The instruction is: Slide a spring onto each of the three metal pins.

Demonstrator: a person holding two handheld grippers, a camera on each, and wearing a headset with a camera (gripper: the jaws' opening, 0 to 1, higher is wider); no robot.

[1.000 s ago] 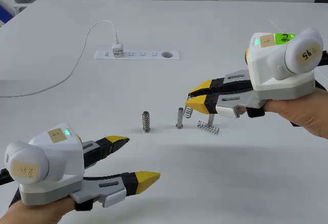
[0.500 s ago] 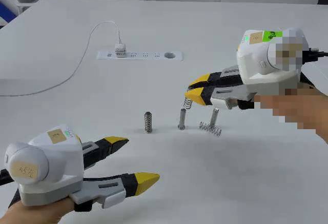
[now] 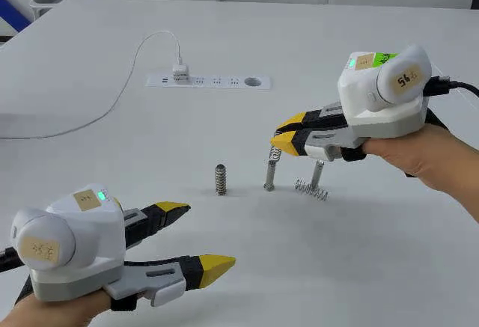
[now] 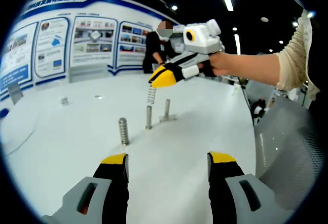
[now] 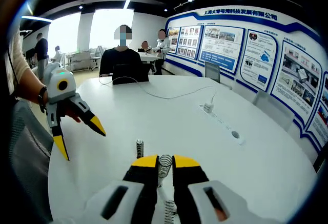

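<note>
Mostly open room: the white counter [image 3: 90, 162] lies bare on every side of the work, and its far edge is well behind a power strip [image 3: 209, 81] whose white cable [image 3: 123, 80] loops off to the left. My right hand-held gripper [image 3: 280, 138] hangs over the row of pins with its jaws closed on the upper end of a spring [image 3: 275, 153]. That spring dangles upright with its lower end right at the top of the middle pin [image 3: 269, 176]; I cannot tell whether it has caught the tip. My left hand-held gripper [image 3: 196, 236] sits low and near me, well apart from the pins, jaws spread wide with nothing between them. I count three pins, upright in a line. The left pin [image 3: 221, 180] wears a spring, while the middle one and the right pin [image 3: 317, 174] are bare. Three springs in all: one fitted, one held, and a loose spring [image 3: 310, 189] lying flat at the right pin's foot.
</note>
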